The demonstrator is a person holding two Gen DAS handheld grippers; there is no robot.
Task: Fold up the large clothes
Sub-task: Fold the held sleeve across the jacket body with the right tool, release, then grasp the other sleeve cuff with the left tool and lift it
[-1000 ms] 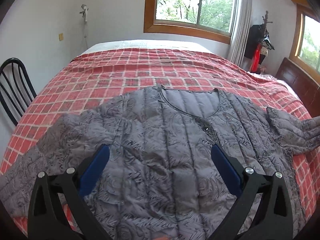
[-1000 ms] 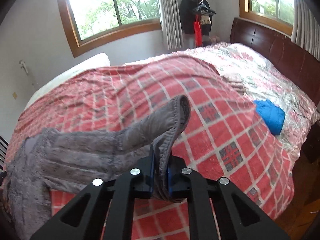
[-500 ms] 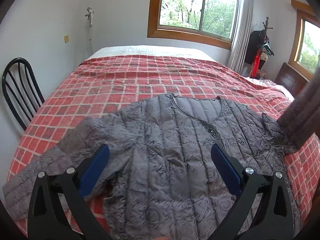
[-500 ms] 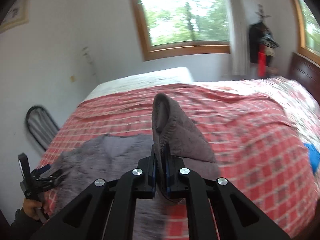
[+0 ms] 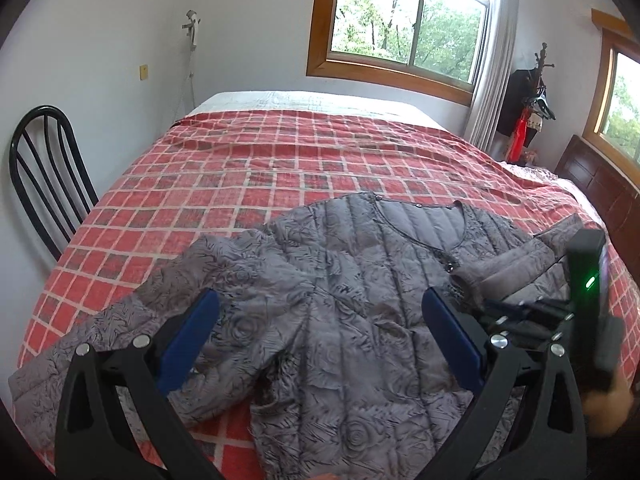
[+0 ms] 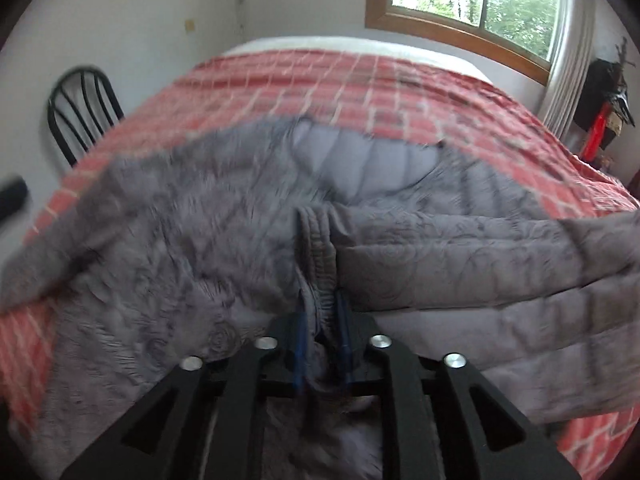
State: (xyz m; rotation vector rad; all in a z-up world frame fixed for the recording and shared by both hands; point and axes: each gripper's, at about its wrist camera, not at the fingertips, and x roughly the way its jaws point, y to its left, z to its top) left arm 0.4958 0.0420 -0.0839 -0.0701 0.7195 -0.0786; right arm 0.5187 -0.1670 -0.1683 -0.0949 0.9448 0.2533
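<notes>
While the grey quilted jacket [image 5: 340,280] lies spread on the red checked bed [image 5: 260,168], right claw [image 6: 323,334] just eased slightly apart, sleeve cuff [image 6: 318,248] between its pads, laid across the jacket's chest, left claw [image 5: 320,344] wide apart, empty, above the jacket's lower front.

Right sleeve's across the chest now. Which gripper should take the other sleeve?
Left, probably. The left gripper is open and empty, hovering above the jacket near the spread-out sleeve. The right gripper has just been opening, with the folded sleeve's cuff between its pads.
</notes>
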